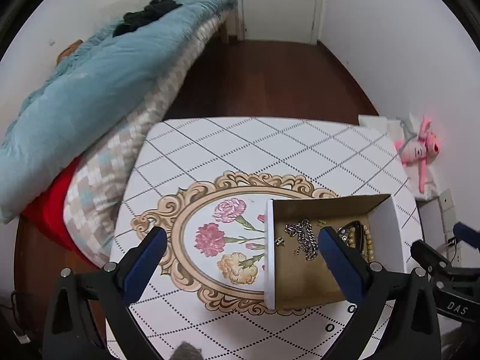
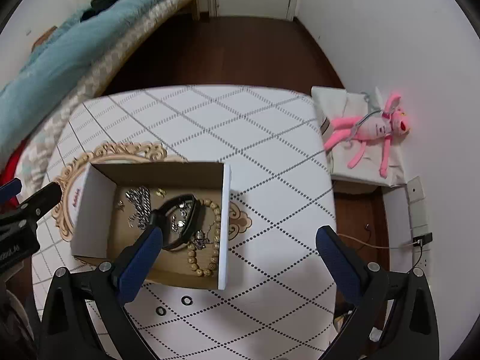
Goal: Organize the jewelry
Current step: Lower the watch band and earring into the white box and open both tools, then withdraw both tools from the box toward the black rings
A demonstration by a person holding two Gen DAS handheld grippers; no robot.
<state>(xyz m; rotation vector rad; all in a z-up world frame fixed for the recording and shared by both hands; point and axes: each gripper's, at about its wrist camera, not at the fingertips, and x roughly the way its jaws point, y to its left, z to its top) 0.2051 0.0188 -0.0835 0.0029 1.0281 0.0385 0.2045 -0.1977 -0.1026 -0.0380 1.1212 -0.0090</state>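
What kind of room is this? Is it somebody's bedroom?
Probably a bedroom. A bed with a fluffy blue blanket stands beside the small table, and a pink plush toy lies nearby. A box of jewelry sits on the table.

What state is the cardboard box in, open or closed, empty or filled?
Open and filled. The box has no lid on; a silver chain, bead bracelet and black band lie on its floor.
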